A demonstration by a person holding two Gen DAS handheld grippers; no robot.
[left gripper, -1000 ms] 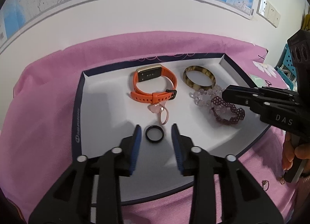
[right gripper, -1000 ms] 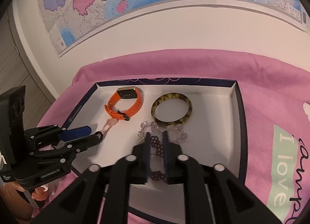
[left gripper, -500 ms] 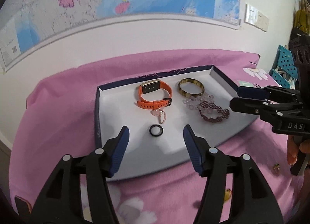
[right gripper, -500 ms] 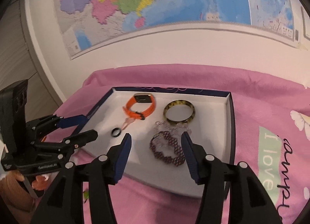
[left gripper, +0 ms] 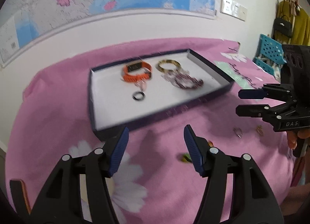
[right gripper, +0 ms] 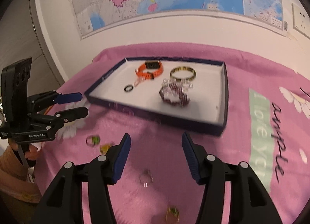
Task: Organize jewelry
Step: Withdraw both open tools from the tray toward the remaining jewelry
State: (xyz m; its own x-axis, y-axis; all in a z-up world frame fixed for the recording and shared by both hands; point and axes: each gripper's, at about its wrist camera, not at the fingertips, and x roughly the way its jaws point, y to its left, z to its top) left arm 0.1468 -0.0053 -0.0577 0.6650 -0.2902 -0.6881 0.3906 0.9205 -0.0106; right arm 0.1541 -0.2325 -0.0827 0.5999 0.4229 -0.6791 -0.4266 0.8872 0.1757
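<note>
Both grippers have pulled back from the tray since the earlier frames, their jaws spreading to release the jewelry.

Left wrist view: the left gripper points down over the pink cloth, jaws apart and empty. The tray sits at frame centre, holding a black ring lying flat.

Right wrist view: the right gripper, jaws apart and empty, hangs above a silver ring. A beaded bracelet lies in the tray, long axis left-right.
</note>
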